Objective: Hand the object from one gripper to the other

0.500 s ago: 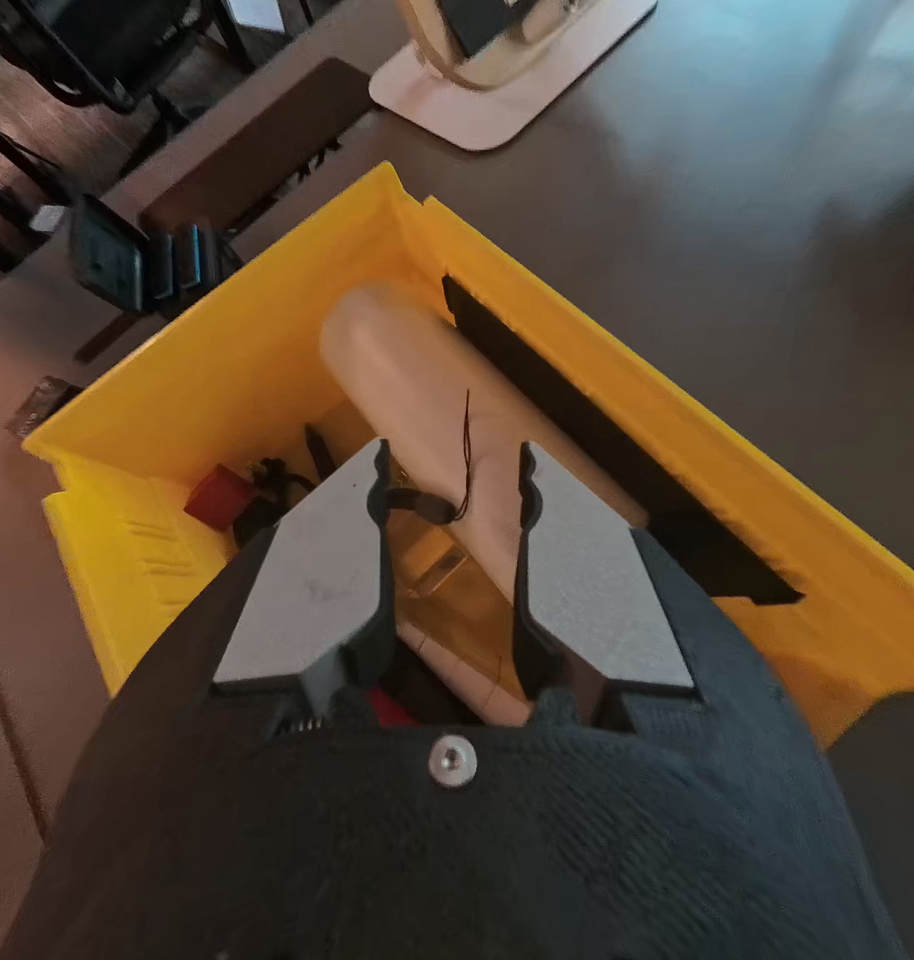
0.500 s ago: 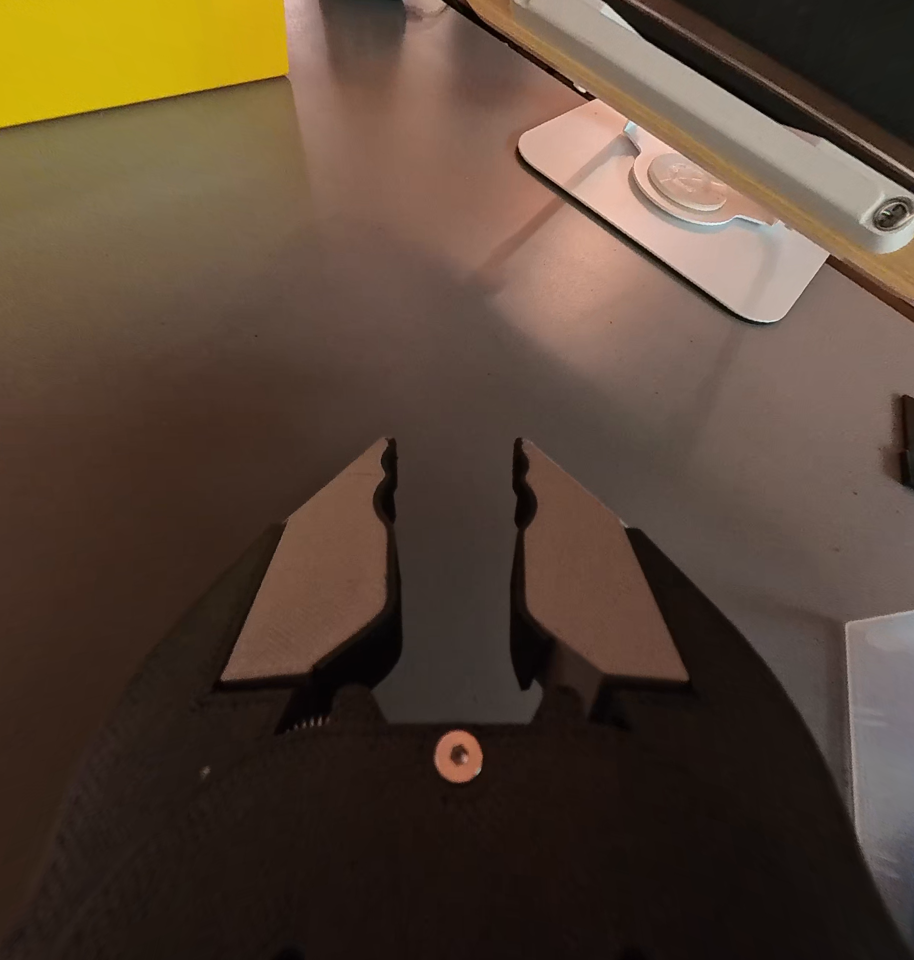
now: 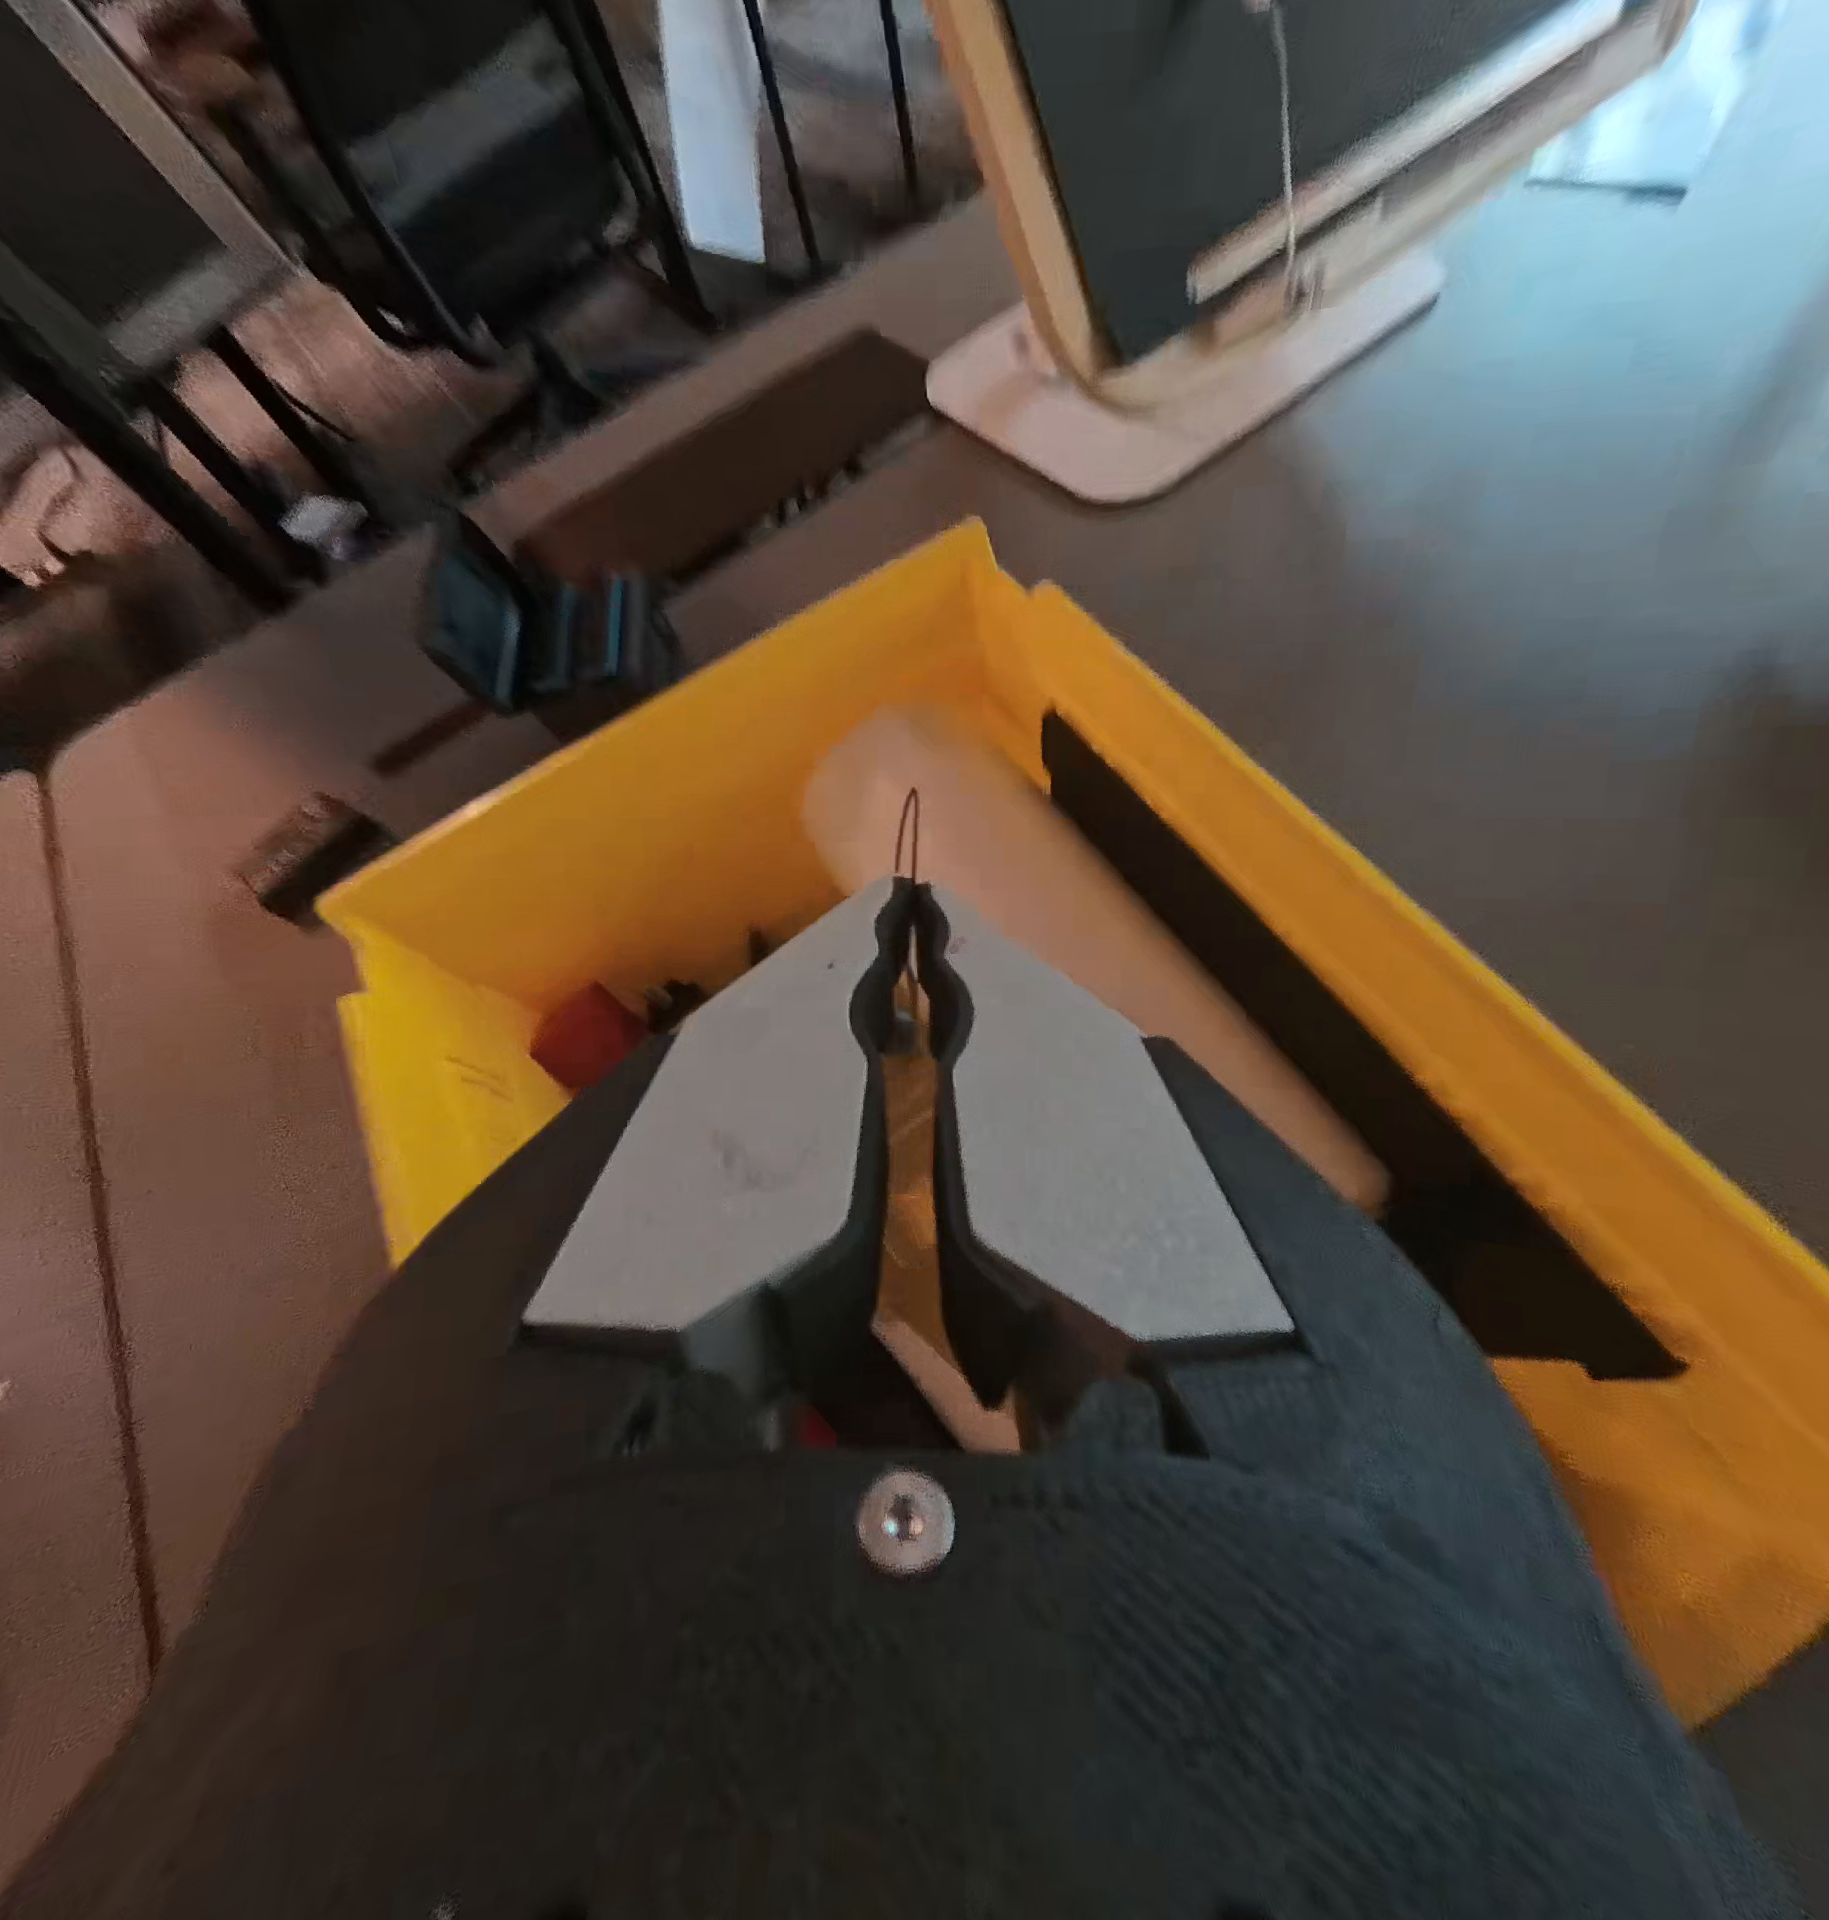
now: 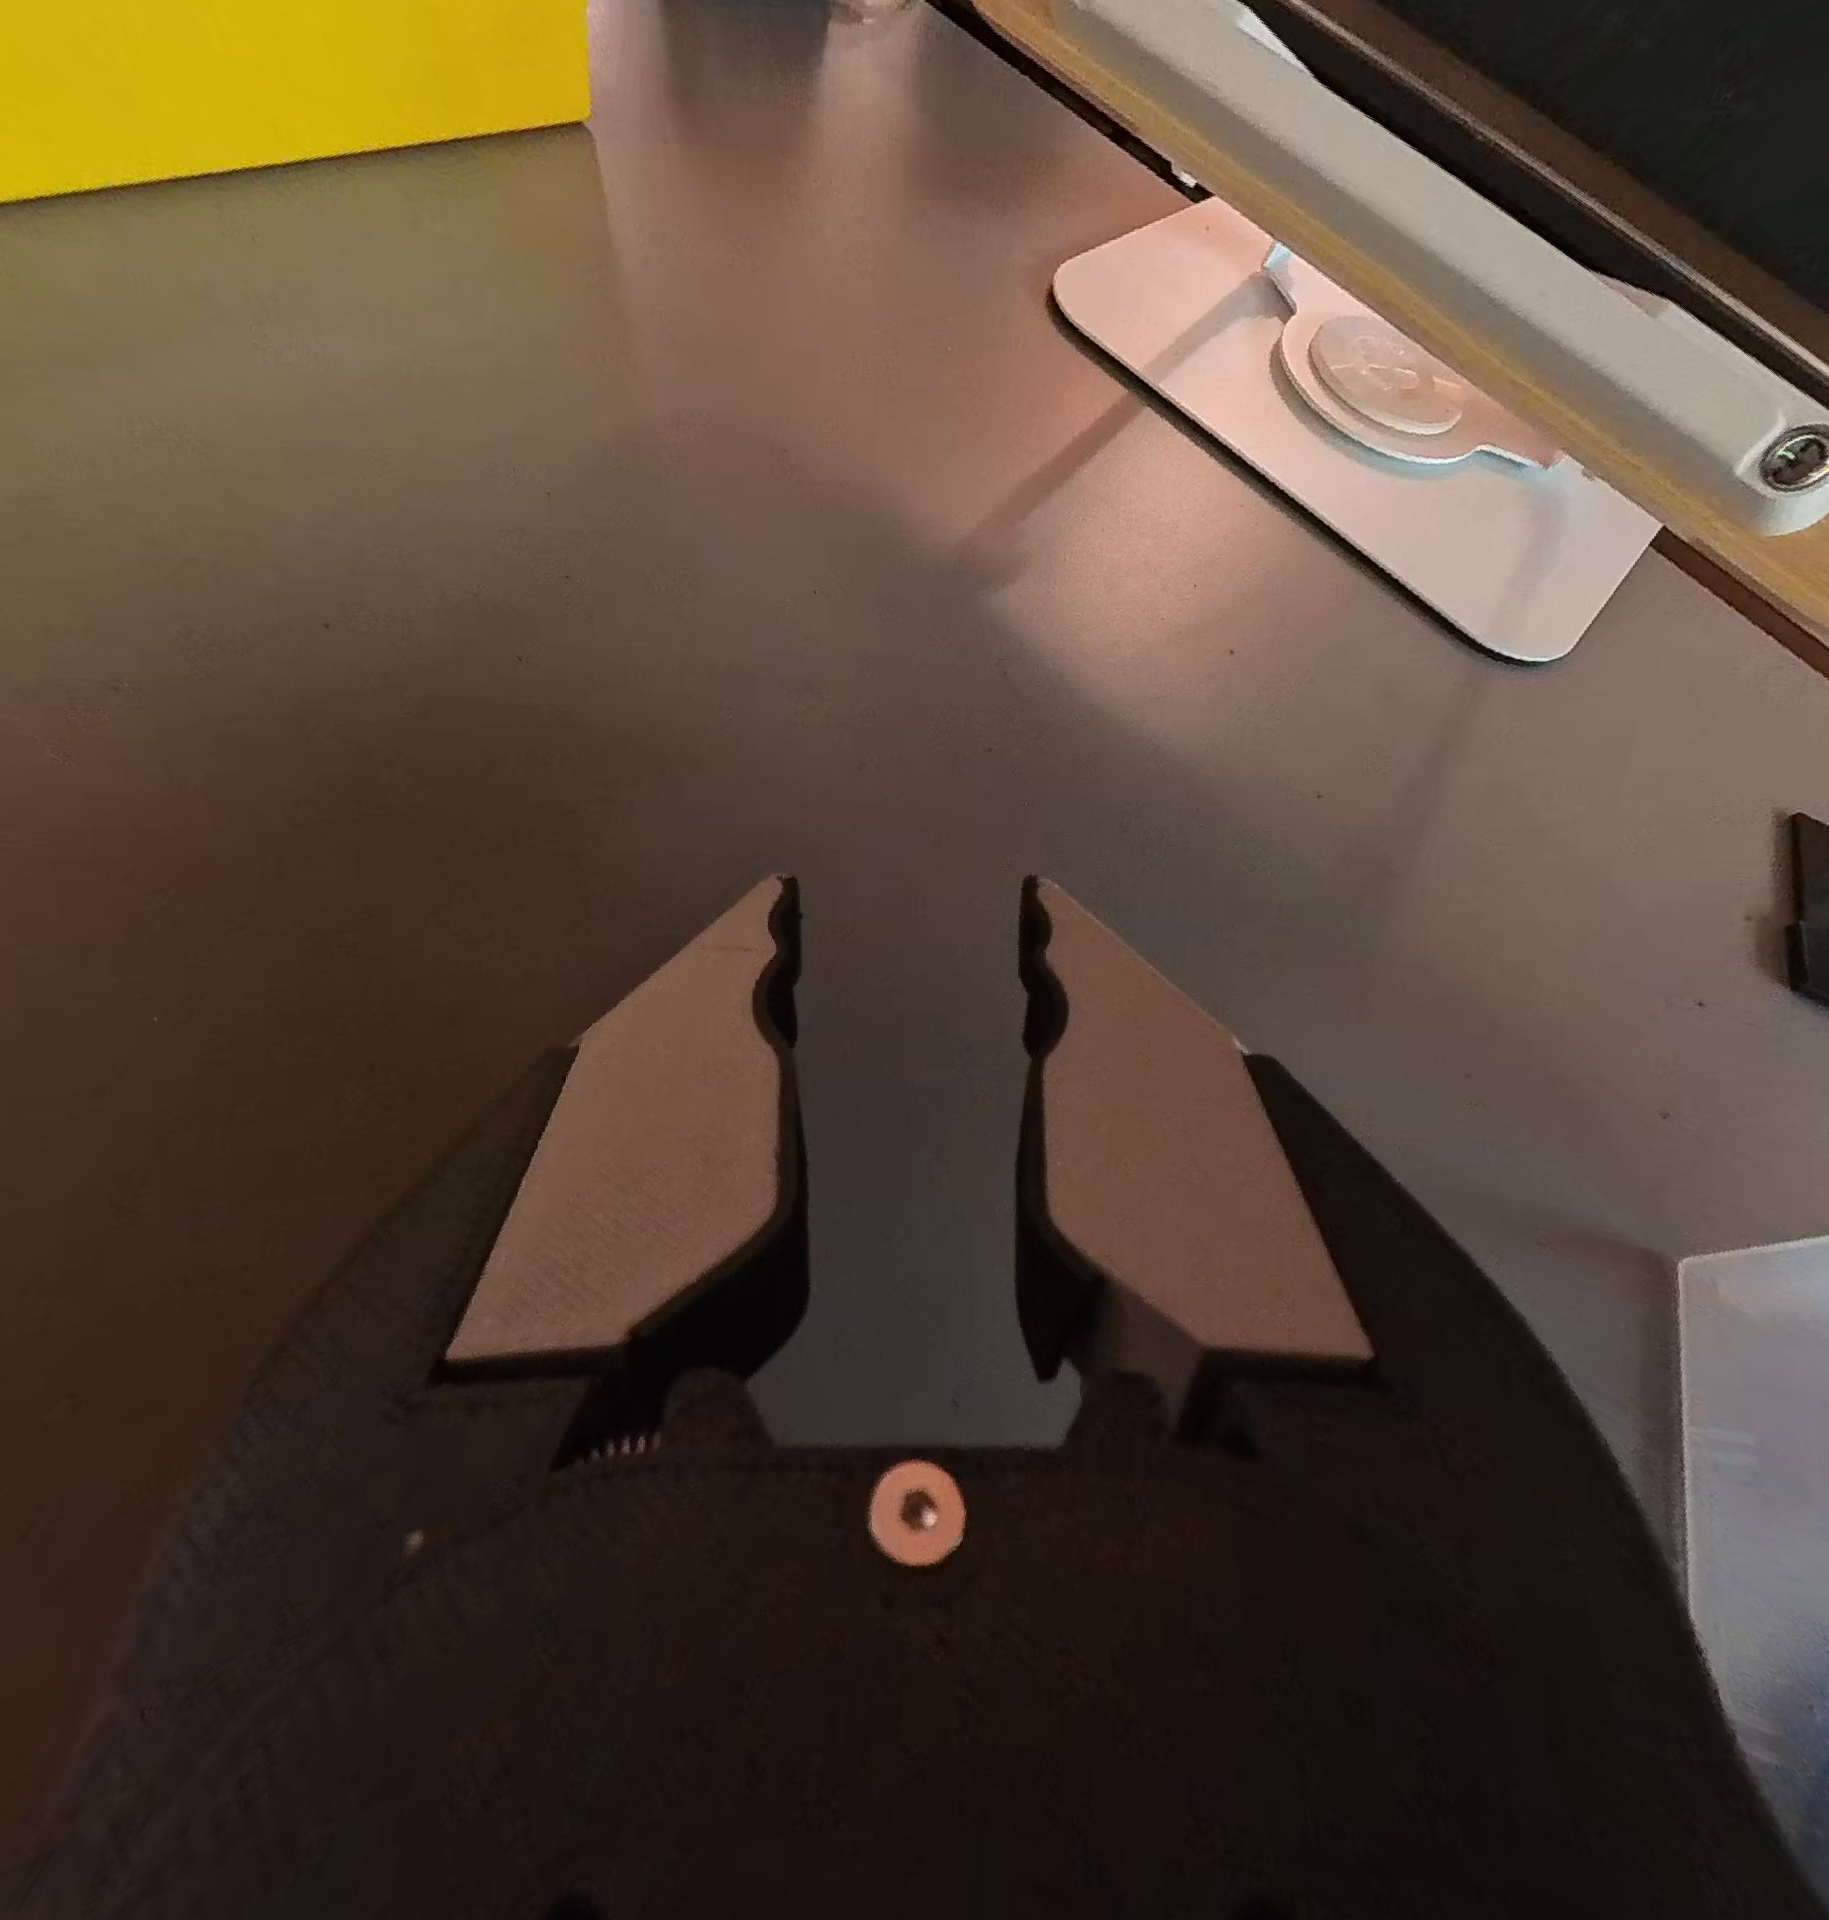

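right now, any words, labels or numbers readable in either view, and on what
None can be read.
Yellow bin: faint raised marks on its near left wall, too blurred to read.
Round disc on the white stand base: embossed mark, too small to read.
Left fingers: scratches only, no text.
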Motion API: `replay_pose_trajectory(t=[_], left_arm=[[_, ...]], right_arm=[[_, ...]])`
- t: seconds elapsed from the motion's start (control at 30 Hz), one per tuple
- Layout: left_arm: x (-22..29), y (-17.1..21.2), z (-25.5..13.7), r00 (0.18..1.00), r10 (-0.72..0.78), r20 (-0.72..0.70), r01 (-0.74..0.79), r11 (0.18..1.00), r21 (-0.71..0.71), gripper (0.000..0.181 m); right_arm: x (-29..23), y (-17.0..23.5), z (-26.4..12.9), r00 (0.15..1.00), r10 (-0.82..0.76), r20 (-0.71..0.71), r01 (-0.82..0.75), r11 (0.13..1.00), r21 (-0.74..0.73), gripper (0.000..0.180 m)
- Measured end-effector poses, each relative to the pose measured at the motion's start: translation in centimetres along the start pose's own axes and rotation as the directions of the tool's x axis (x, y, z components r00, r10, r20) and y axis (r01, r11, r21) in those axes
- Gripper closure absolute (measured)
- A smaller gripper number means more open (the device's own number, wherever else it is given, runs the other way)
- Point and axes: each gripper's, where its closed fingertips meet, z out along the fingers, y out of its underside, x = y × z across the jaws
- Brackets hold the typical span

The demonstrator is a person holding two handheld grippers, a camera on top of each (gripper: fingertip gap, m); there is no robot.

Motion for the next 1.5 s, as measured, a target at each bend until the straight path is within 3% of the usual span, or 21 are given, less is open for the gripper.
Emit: replay_pose_trajectory(t=[0.03, 0.17, 0.37, 0.5, 0.57, 0.67, 0.87, 1.0, 1.17, 1.23, 1.27, 1.3, 1.4, 1.5], left_arm=[[-0.1, -1.1, -0.7, 1.0, -0.013, -0.001, 0.013, 0.999, 0.04, 0.181], [2.3, -5.1, -3.1, 0.996, -0.027, -0.084, 0.042, 0.983, 0.177, 0.181], [8.6, -10.5, -5.6, 0.983, 0.135, -0.124, -0.087, 0.939, 0.332, 0.181], [14.1, -15.0, -8.3, 0.953, 0.236, -0.19, -0.124, 0.875, 0.468, 0.181], [17.2, -17.4, -10.2, 0.923, 0.261, -0.283, -0.065, 0.829, 0.555, 0.181], [20.3, -19.1, -11.0, 0.885, 0.298, -0.356, -0.038, 0.811, 0.583, 0.181], [25.6, -17.9, -7.8, 0.828, 0.326, -0.456, -0.03, 0.838, 0.545, 0.181], [29.0, -16.4, -5.3, 0.767, 0.289, -0.573, 0.053, 0.862, 0.505, 0.181], [31.9, -14.9, -2.5, 0.673, 0.217, -0.707, 0.166, 0.887, 0.431, 0.181], [32.4, -14.5, -1.5, 0.653, 0.195, -0.732, 0.193, 0.892, 0.409, 0.181], [32.5, -14.4, -1.1, 0.644, 0.184, -0.742, 0.207, 0.892, 0.401, 0.181], [32.5, -14.3, -0.6, 0.642, 0.175, -0.747, 0.218, 0.892, 0.396, 0.181], [32.2, -14.1, 1.0, 0.634, 0.13, -0.762, 0.256, 0.895, 0.366, 0.181], [31.2, -12.9, 3.8, 0.684, 0.098, -0.723, 0.232, 0.911, 0.342, 0.181]], right_arm=[[0.0, 0.0, 0.0, 1.0, 0.0, -0.001, 0.0, 1.0, 0.0, 0.141], [0.1, -0.2, -0.1, 1.0, 0.007, 0.002, -0.007, 1.0, 0.011, 0.141], [-0.9, -1.3, -0.6, 0.998, 0.017, 0.061, -0.022, 0.997, 0.08, 0.14], [-2.5, -3.0, -1.3, 0.987, 0.014, 0.159, -0.041, 0.985, 0.167, 0.137], [-3.4, -3.6, -1.7, 0.977, 0.009, 0.212, -0.052, 0.979, 0.198, 0.133], [-5.7, -5.6, -3.6, 0.924, 0.003, 0.383, -0.126, 0.947, 0.296, 0.128], [-9.4, -8.8, -9.2, 0.7, -0.069, 0.711, -0.33, 0.852, 0.407, 0.121], [-9.9, -9.8, -11.5, 0.596, -0.096, 0.797, -0.421, 0.808, 0.412, 0.125], [-9.3, -10.0, -11.1, 0.657, -0.102, 0.747, -0.393, 0.799, 0.455, 0.123], [-8.6, -10.0, -10.1, 0.723, -0.078, 0.686, -0.361, 0.804, 0.472, 0.122], [-8.4, -9.8, -9.8, 0.741, -0.079, 0.667, -0.338, 0.814, 0.473, 0.132], [-8.3, -9.5, -9.6, 0.758, -0.088, 0.646, -0.307, 0.826, 0.473, 0.168], [-7.4, -8.8, -8.4, 0.777, -0.033, 0.628, -0.304, 0.855, 0.421, 0.172], [-5.9, -8.5, -7.5, 0.808, 0.034, 0.588, -0.327, 0.856, 0.399, 0.173]])
